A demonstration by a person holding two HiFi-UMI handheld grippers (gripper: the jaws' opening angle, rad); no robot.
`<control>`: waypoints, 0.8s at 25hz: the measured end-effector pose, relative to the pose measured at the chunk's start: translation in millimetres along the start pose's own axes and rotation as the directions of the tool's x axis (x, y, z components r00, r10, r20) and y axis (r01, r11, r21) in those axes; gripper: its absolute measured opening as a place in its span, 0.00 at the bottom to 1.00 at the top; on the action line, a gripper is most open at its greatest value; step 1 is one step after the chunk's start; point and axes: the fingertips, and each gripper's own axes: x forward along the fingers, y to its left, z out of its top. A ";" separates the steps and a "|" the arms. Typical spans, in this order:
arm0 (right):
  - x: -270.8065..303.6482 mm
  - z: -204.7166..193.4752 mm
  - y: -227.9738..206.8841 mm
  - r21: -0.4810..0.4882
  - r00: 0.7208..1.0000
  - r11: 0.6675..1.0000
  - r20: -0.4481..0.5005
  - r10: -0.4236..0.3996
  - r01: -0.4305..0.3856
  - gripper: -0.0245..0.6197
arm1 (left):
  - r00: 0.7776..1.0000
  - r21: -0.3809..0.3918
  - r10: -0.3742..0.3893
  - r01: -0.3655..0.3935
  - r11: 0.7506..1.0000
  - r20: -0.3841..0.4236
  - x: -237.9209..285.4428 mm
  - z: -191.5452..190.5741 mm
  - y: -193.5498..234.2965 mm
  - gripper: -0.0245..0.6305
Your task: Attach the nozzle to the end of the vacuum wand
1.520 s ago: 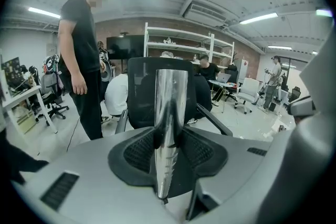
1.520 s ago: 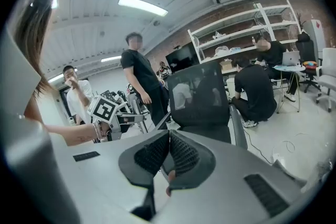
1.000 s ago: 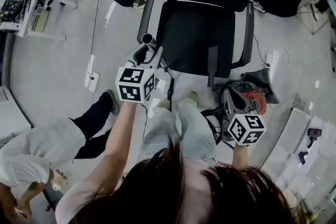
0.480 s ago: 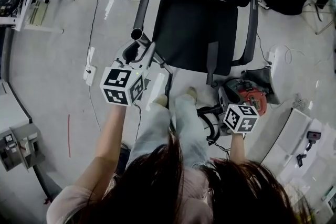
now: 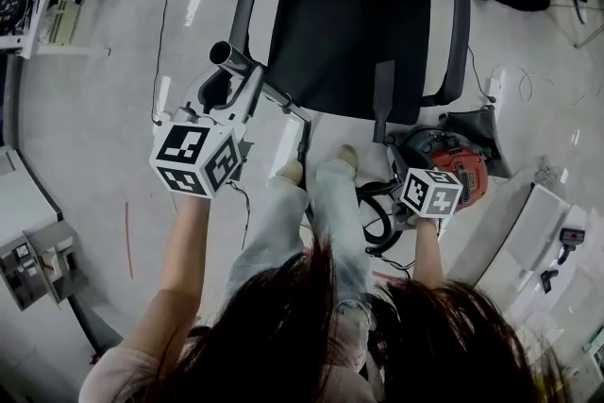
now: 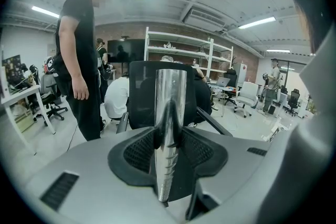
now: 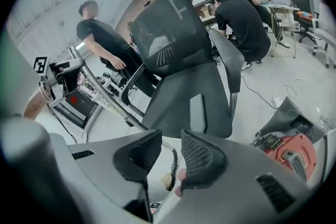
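Vacuum wand [image 6: 170,93] sits clamped between the pads of my left gripper [image 6: 169,150], its open metal end angled up and away beside the black office chair [image 5: 349,42]. I judge it is held this way to leave that end free for a fitting to slide on. My right gripper [image 7: 170,157] hangs low near the red vacuum body [image 5: 451,167] and its black hose [image 5: 377,224] on the floor by my feet. Its jaws have just been opening and stand partly apart with nothing between them, likely readying for a pick-up. I cannot pick out the nozzle in any view, so the joining looks not yet begun.
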 end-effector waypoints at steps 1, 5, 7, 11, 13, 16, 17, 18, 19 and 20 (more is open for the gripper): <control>4.3 -2.3 -2.7 0.004 1.000 1.000 -0.006 0.000 0.000 0.20 | 1.000 -0.001 -0.001 0.001 1.000 0.001 0.1 -0.3 0.5 0.27; 21.9 -13.0 -14.5 0.020 0.999 1.000 -0.039 -0.001 0.002 0.22 | 1.000 -0.008 -0.003 0.003 1.000 0.004 0.2 -1.5 2.2 0.27; 32.1 -19.5 -21.2 0.025 0.998 1.000 -0.056 0.003 -0.001 0.23 | 1.000 -0.008 -0.004 0.004 1.000 0.005 1.1 -2.7 2.7 0.27; 53.2 -32.5 -36.4 0.033 0.996 0.999 -0.091 0.010 -0.007 0.25 | 1.000 -0.008 -0.011 0.011 1.000 0.006 4.3 -5.4 3.4 0.27; 64.0 -37.5 -42.4 0.041 0.994 0.999 -0.105 0.014 -0.009 0.25 | 1.000 -0.010 -0.013 0.013 1.000 0.006 4.7 -6.3 5.4 0.27; 79.9 -44.8 -51.5 0.053 0.992 0.999 -0.124 0.020 -0.014 0.26 | 1.000 -0.016 -0.012 0.012 1.000 0.019 5.2 -6.9 7.8 0.27; 84.5 -47.0 -55.4 0.054 0.991 0.998 -0.131 0.021 -0.014 0.27 | 1.000 -0.020 -0.008 0.009 1.000 0.026 5.5 -7.3 8.0 0.27; 88.9 -49.1 -59.4 0.055 0.990 0.998 -0.139 0.021 -0.014 0.27 | 0.999 -0.024 -0.004 0.005 1.000 0.031 5.6 -8.2 7.9 0.27; 93.2 -51.2 -63.0 0.056 0.989 0.998 -0.145 0.022 -0.014 0.27 | 0.999 -0.027 0.000 0.001 1.000 0.036 5.5 -9.3 7.9 0.27; 97.6 -53.3 -65.9 0.058 0.988 0.998 -0.151 0.024 -0.015 0.27 | 0.999 -0.029 0.004 -0.003 1.000 0.040 5.2 -10.5 8.1 0.27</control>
